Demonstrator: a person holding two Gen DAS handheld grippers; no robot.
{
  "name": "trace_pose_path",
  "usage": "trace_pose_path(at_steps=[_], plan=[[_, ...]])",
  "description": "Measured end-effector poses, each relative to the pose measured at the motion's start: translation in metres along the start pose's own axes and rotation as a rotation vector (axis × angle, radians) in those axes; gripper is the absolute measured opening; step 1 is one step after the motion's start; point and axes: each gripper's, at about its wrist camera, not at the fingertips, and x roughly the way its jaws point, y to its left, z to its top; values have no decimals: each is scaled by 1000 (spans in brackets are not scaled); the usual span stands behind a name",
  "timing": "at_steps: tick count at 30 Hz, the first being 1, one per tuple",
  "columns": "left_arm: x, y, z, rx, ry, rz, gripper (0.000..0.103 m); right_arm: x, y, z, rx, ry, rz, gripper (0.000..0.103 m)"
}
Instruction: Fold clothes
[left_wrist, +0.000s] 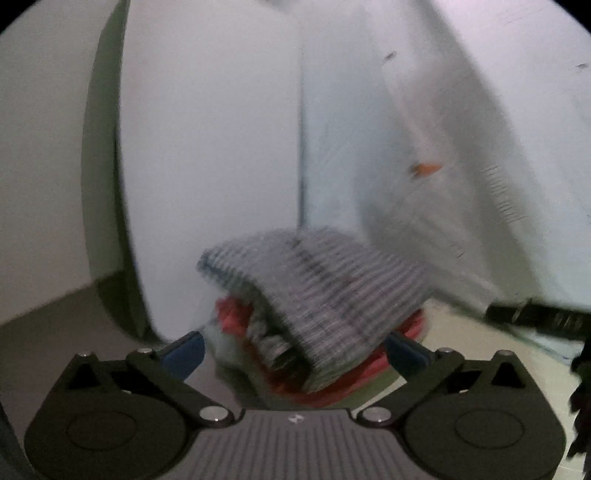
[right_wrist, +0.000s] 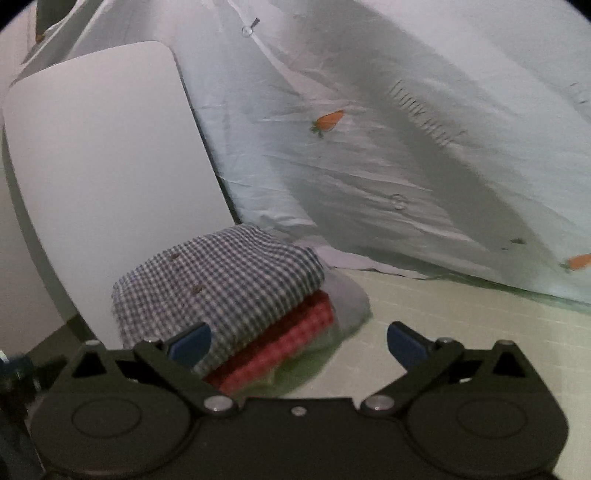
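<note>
- I hold both sets of jaws wide, gripping nothing.
- Folded blue check shirt (right_wrist: 218, 280) tops red check garment (right_wrist: 284, 343), stacked between left jaws, ahead-left of right jaws.
- Carrot-print shirt (right_wrist: 388, 155) lies spread beyond.

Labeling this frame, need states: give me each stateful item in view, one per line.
Left gripper: open, fingers either side of the stack.
Right gripper: open, holding nothing.
Blue checked garment: folded, top of the stack.
Red checked garment: folded, under the blue one.
Pale carrot-print cloth: unfolded, wrinkled, spread behind the stack.
</note>
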Motion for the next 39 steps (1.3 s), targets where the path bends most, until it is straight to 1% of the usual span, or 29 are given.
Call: trace_pose_path(at_steps=[2,4,6,8,11,15,18,20,23,32,39], plan=[[-19,-9,1,10,-41,-7,103,-21,5,-10,-11,-18,-20,103],[-34,-18,-2,10,-53,13,103,-41,10,-20,-23,-32,-23,103],[-48,-25,-8,14,-47,35,103,-61,15,-30,-41,-33,-16,103],[-61,-31,-17,27,-37,26,103,-76,19,-39,-64,-30,-6,103],[-77,-37,-29,38,-19,9,103,-96,21,-52,-68,-6,-13,103],[-96,-43,-42,68,-14,9,103,-117,18,-74,-91,22,-20,103],[-103,-45,-51,87,-6,14,103,-127,16,-87,-122,33,-43,103],[-108,-46,-56,96,1,13,103,-130,13,-90,-120,46,-46,103],[-112,-46,-58,109,6,10,103,-137,10,-93,-101,49,-48,103],[-122,-48,-64,150,16,-6,103,-144,9,-96,-102,28,-62,103],[-124,-47,-62,148,11,-13,103,-146,11,-98,-99,23,-64,103]])
